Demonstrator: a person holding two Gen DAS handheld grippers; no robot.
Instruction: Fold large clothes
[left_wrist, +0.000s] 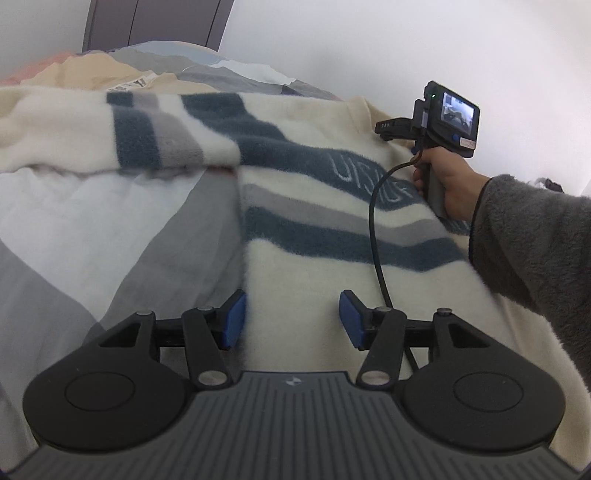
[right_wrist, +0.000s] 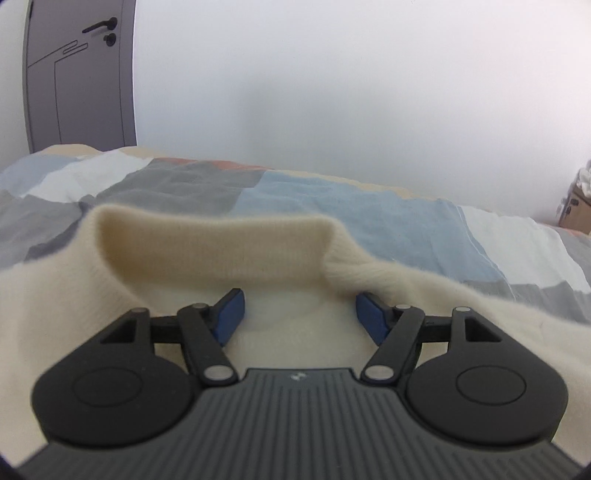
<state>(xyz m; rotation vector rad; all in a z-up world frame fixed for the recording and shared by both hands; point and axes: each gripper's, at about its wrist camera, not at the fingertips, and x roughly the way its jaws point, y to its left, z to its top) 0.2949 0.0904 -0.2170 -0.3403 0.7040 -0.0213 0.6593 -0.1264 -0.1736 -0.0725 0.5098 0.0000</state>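
The big fluffy cream sweater with blue and grey stripes (left_wrist: 314, 206) lies flat on the patchwork quilt (left_wrist: 110, 229) so it can be folded, and the left gripper (left_wrist: 291, 317) and right gripper (right_wrist: 300, 314) both hang over it open, holding nothing, probably ready to pinch it.

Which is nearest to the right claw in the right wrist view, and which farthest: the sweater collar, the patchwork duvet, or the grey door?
1. Sweater collar: cream ribbed band just ahead of the right claw, centre-left.
2. Patchwork duvet: spread behind the collar, across the view.
3. Grey door: farthest, upper left, beyond the bed.
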